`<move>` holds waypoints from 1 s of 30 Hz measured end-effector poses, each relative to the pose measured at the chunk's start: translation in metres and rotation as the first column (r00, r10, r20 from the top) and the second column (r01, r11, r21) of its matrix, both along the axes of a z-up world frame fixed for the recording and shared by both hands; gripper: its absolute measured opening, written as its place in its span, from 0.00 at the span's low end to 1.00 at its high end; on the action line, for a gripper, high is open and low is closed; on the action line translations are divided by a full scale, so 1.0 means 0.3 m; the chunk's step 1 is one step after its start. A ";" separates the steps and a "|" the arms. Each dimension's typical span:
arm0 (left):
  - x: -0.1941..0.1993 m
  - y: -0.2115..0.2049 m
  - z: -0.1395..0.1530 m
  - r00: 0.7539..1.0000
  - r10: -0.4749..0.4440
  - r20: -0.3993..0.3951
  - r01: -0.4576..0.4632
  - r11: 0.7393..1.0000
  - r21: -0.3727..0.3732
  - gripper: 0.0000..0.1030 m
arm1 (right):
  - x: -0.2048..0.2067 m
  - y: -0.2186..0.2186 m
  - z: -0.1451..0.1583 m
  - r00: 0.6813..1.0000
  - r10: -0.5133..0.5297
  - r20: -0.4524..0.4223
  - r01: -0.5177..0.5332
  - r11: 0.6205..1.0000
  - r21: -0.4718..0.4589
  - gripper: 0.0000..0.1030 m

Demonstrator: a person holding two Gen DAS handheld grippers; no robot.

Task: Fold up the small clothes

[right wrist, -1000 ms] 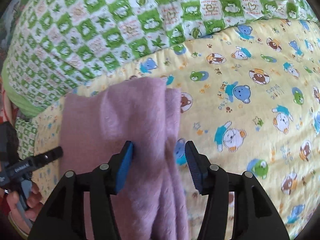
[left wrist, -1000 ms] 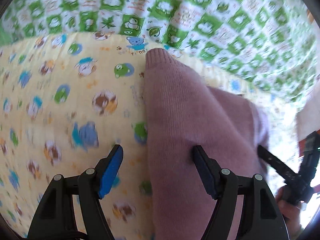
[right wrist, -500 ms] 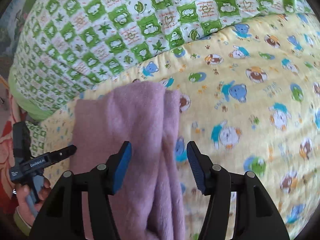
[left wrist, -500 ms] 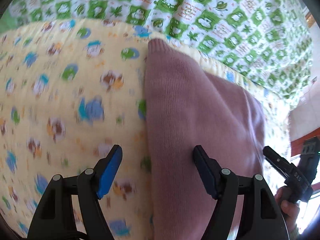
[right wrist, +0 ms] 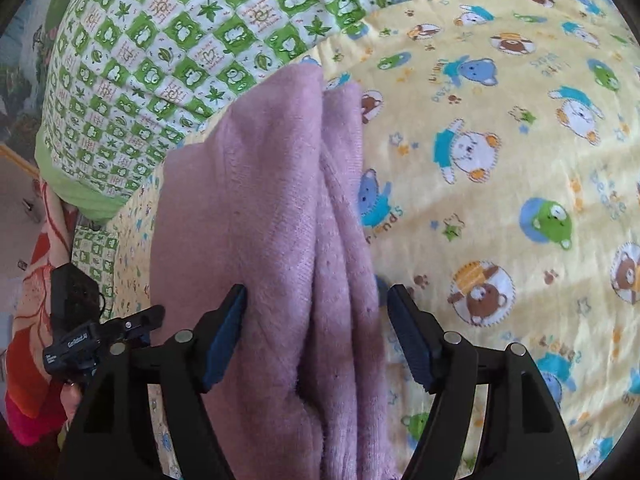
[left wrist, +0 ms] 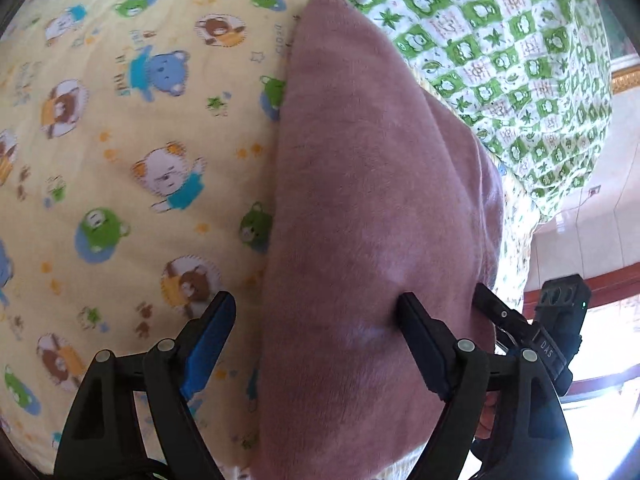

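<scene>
A folded pink knit garment (left wrist: 360,208) lies on a yellow bear-print blanket (left wrist: 120,160). My left gripper (left wrist: 316,344) is open, its jaws astride the garment's near left edge, the right finger (left wrist: 420,340) pressing on the cloth. In the right wrist view the same garment (right wrist: 260,208) shows stacked folded edges on its right side. My right gripper (right wrist: 316,332) is open with its jaws either side of those folds at the near end. Each gripper shows in the other's view: the right one (left wrist: 552,340), the left one (right wrist: 92,332).
A green-and-white checked quilt (right wrist: 180,40) lies behind the garment, also in the left wrist view (left wrist: 500,40). The bed edge and a tiled floor (left wrist: 580,220) are at the right. A red and orange cloth (right wrist: 28,340) lies beyond the bed's left edge.
Both grippers moved closer and lower over the garment's near end. The views shifted, so the garment fills more of each frame. Both stayed open.
</scene>
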State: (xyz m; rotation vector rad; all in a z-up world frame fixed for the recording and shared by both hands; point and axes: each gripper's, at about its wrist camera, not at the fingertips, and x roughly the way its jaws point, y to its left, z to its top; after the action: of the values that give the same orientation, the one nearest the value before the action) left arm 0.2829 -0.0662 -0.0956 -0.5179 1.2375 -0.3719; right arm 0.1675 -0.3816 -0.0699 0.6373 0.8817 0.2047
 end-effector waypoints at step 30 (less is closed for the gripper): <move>-0.226 0.349 0.317 0.965 0.115 0.237 -0.126 0.991 0.032 0.41 | -0.052 0.371 0.222 0.961 0.172 0.218 -0.202 0.971 0.124 0.30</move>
State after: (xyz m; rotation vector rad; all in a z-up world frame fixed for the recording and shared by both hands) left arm 0.2151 0.0385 -0.0006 -0.4918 0.9787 -0.2910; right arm 0.1520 -0.2702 -0.0034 0.6550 0.7308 0.5016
